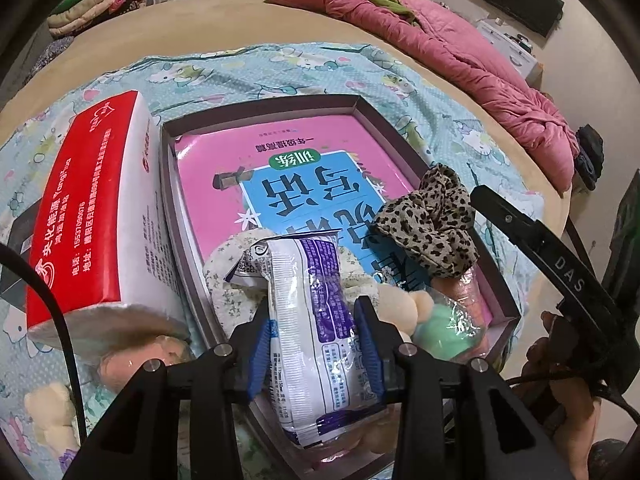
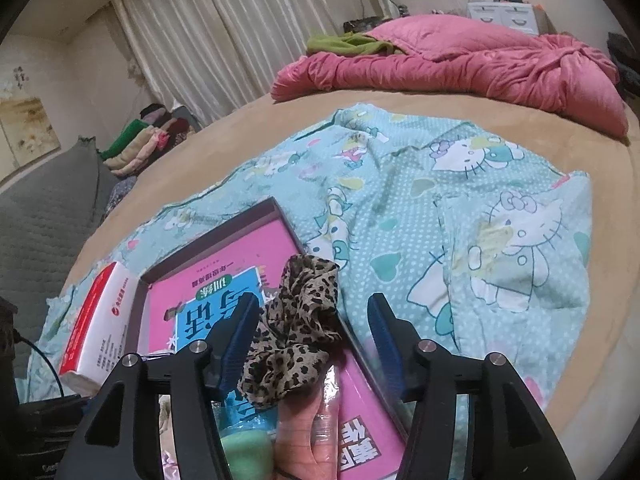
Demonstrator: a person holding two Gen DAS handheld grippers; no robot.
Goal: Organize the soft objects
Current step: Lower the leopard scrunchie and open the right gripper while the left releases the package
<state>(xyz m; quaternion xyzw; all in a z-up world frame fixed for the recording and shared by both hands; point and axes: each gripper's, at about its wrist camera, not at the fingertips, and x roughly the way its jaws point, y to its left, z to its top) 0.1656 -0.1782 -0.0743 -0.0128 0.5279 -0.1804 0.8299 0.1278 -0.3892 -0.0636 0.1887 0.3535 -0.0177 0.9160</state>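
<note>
My left gripper [image 1: 311,340] is shut on a white and purple plastic packet [image 1: 312,320], held over the near end of a shallow box [image 1: 256,106]. The box holds a pink and blue book [image 1: 288,172], a floral cloth [image 1: 228,280], a cream plush [image 1: 396,304], a wrapped green and pink sponge [image 1: 444,328] and a leopard-print scrunchie [image 1: 432,224]. My right gripper [image 2: 316,328] is open, its fingers on either side of the scrunchie [image 2: 296,328], which rests on the book [image 2: 224,280] in the box [image 2: 216,232].
A red and white tissue pack [image 1: 92,216] stands left of the box, with a pink object and a small plush [image 1: 52,412] below it. All lie on a Hello Kitty cloth [image 2: 460,216] on a tan bed. A pink quilt [image 2: 460,60] lies at the far side.
</note>
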